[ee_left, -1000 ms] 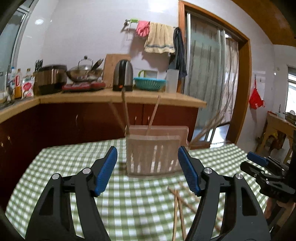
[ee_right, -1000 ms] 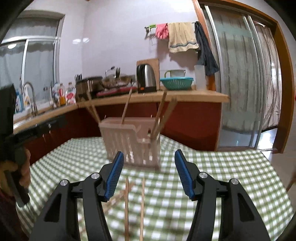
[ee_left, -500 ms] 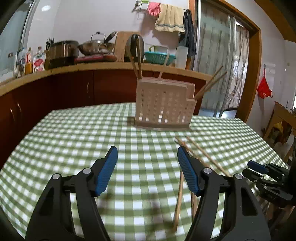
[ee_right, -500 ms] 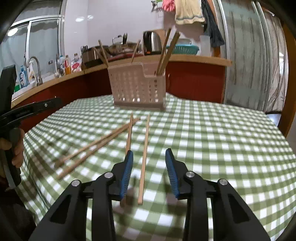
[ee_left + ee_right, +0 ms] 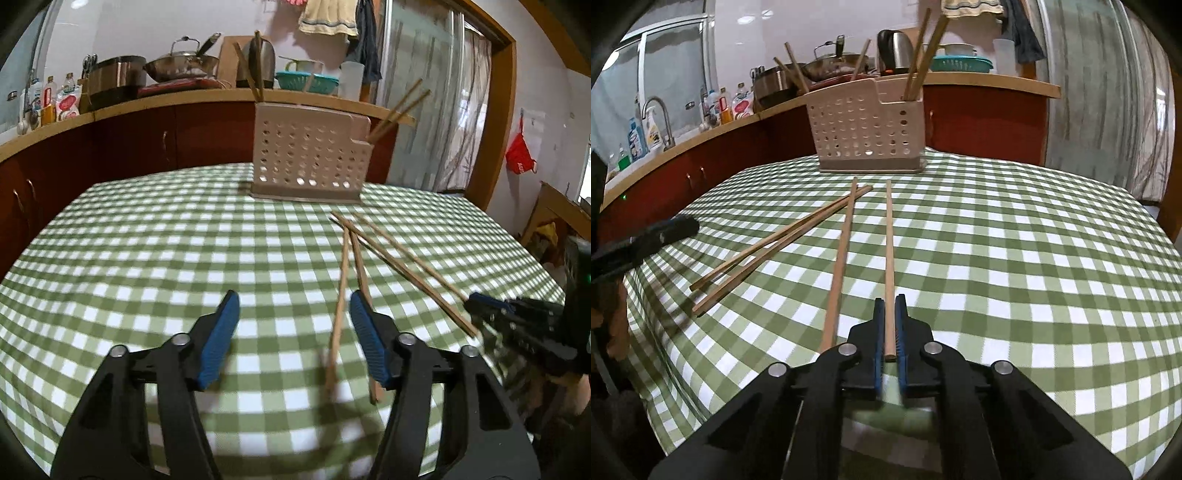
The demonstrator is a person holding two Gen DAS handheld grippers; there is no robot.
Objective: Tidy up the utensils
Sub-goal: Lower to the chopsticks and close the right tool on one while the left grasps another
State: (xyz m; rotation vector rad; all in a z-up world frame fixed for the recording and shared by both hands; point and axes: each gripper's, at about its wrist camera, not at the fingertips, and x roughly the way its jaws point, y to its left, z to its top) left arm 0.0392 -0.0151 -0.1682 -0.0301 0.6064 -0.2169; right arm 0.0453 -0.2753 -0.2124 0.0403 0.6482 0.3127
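Note:
Several wooden chopsticks lie on the green checked tablecloth (image 5: 1015, 240). My right gripper (image 5: 889, 306) is shut on the near end of one chopstick (image 5: 888, 258), which points toward the holder. Another chopstick (image 5: 842, 258) lies just left of it, and a crossed pair (image 5: 775, 243) lies further left. The beige perforated utensil holder (image 5: 864, 125) stands at the table's far side with chopsticks upright in it. My left gripper (image 5: 291, 314) is open and empty above the cloth, with a chopstick (image 5: 338, 310) by its right finger. The holder (image 5: 310, 158) is far ahead of it.
A wooden counter (image 5: 147, 99) with pots, a kettle and bottles runs behind the table. A sliding glass door (image 5: 443, 110) is at the right. The right gripper shows in the left wrist view (image 5: 476, 299) at the table's right edge.
My right gripper has dropped to the cloth and shut on a chopstick's near end. My left gripper has pulled back and lowered, staying open; the holder looks farther away.

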